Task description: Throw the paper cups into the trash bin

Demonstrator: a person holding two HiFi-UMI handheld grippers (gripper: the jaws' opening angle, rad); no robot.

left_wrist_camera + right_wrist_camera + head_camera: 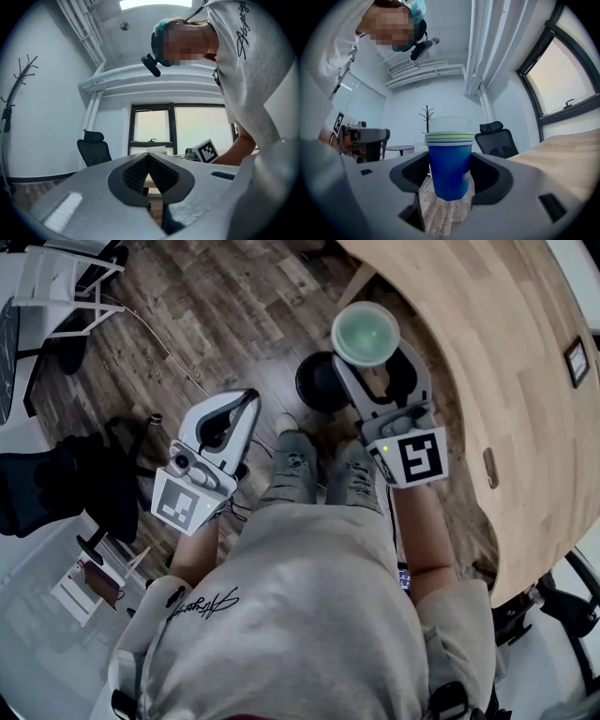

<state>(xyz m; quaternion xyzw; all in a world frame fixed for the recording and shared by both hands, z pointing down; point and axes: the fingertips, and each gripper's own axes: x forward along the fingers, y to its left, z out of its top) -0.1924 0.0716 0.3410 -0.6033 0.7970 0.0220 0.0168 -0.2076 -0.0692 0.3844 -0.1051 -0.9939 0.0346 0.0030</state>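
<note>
Mostly plank floor (216, 324) in the head view, with a curved wooden tabletop (497, 352) sweeping down the right side. Next in size, a round black trash bin (317, 382) on the floor just ahead of the shoes (295, 460), partly hidden beneath the load held above it. Right hand-held gripper (380, 367) closed on a nested stack of paper cups (366, 332) — blue outer cup upright between the jaws, gripped low on its body, pale green mouth facing up. Left hand-held gripper (246, 404) shut tight, pads meeting on nothing, off to the bin's left. Probably the carry-over step, release not yet made. Risk of clipping the rim and spilling onto the floor if opened now, judging by an apparent offset toward the bin's right side; risk too of the nest separating in the fall and scattering; risk of sliding down the tapered wall if eased early. For room — tabletop edge close on the right, shoes near behind the bin, open floor ahead and to the left.
</note>
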